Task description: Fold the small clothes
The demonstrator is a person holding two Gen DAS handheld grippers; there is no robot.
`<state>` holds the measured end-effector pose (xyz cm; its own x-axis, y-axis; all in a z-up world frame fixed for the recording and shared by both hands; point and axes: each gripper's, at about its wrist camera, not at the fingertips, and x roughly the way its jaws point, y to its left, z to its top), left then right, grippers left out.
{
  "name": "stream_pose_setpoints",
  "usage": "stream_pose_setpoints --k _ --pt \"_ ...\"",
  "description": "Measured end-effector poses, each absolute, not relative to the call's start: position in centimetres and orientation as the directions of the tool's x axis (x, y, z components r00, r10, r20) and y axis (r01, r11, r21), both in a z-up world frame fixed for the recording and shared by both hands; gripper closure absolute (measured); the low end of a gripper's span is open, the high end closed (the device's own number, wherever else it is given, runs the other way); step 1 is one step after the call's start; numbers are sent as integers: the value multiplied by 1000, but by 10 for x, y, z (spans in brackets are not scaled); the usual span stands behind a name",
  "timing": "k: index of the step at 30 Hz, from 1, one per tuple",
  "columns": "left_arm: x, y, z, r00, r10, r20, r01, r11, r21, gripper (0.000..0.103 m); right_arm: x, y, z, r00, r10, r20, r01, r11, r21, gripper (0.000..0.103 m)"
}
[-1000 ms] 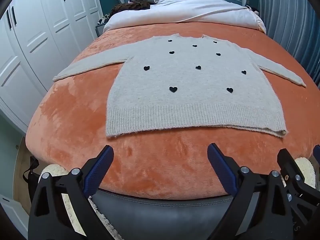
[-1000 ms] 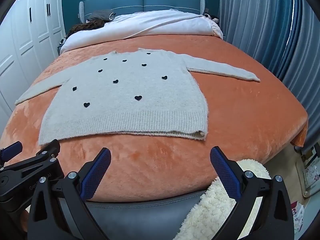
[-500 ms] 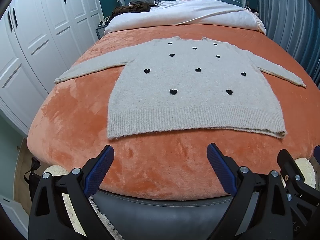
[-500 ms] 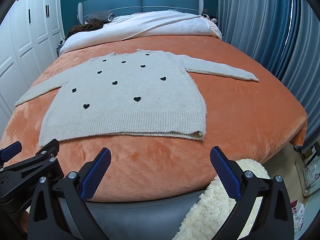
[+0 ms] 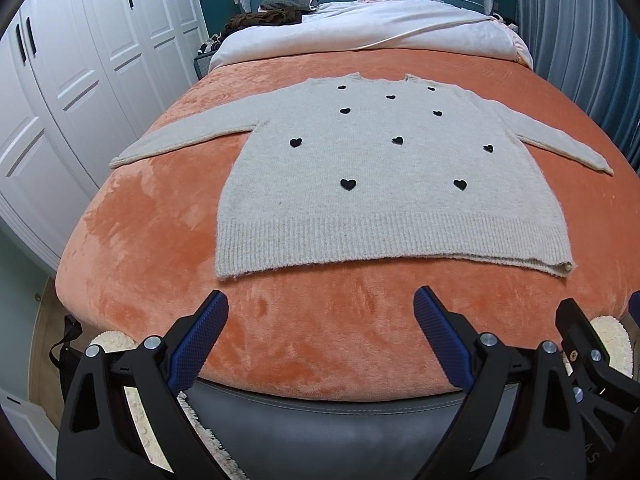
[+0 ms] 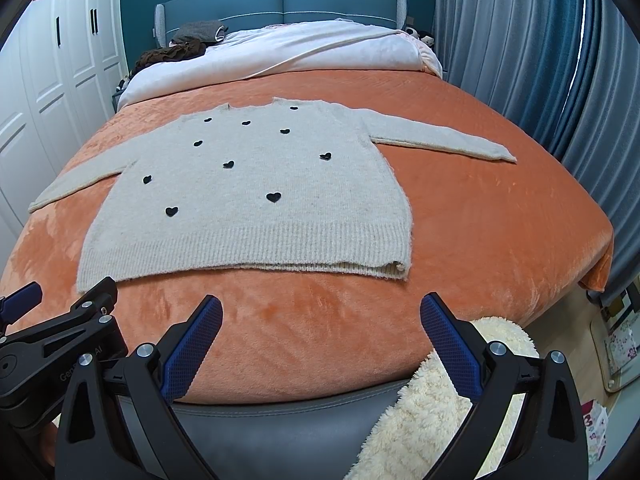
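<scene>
The beige sweater (image 5: 384, 184) with small black hearts lies flat, face up, on the orange blanket (image 5: 152, 248), with both sleeves spread out to the sides and the ribbed hem nearest me. My left gripper (image 5: 320, 316) hangs short of the hem, over the blanket's near edge, its blue fingers (image 5: 200, 340) wide apart and touching nothing. My right gripper (image 6: 320, 316) hangs beside it, also short of the hem and nearer the sweater's right corner, jaws spread and empty. Beyond the sweater's collar lies a white duvet (image 6: 304, 52). Left of the sweater stand white wardrobe doors (image 5: 80, 80); right of it hang blue curtains (image 6: 540, 60).
</scene>
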<state>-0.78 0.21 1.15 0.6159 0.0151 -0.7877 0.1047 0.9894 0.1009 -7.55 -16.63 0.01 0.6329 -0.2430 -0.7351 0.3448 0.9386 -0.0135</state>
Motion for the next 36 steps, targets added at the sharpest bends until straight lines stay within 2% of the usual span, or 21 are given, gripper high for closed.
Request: stream_pose_setpoints --k 36 --pt "-9 2 12 615 18 -788 103 989 103 12 -74 -169 -2 624 -236 -745 349 937 -4 5"
